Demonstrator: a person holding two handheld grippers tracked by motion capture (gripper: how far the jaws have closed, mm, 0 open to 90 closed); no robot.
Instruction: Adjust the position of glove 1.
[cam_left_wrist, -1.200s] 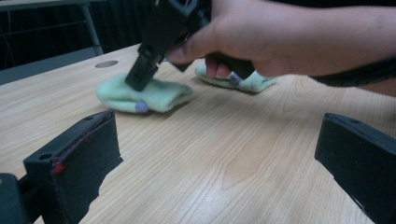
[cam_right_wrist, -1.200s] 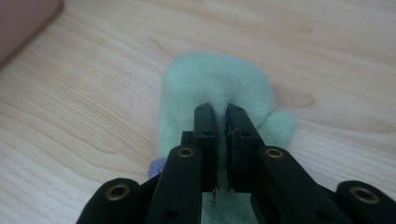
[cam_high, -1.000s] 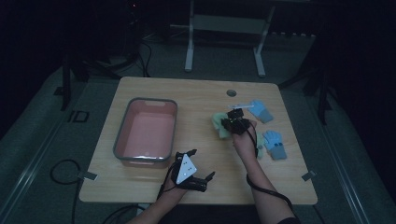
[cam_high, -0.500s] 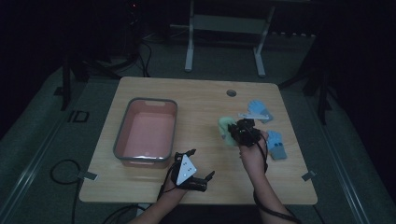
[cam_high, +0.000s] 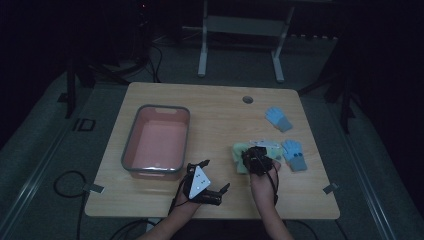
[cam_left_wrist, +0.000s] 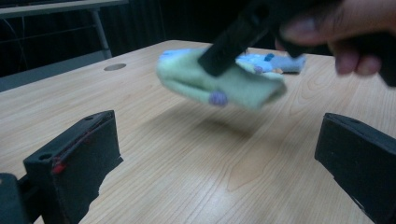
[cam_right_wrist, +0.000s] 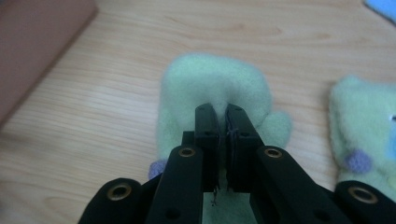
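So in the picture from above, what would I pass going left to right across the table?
Pink tub → left gripper, resting near the table's front edge → green mitten pinched in the right gripper → blue glove beside it. A second blue glove lies farther back.

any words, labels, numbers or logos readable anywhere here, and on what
None can be read.
The green mitten, the blue gloves and the pink tub show no print.
The grey plate on the left gripper has only small dark dots, not letters.
A pale mark on the floor left of the table is too dim and small to read.
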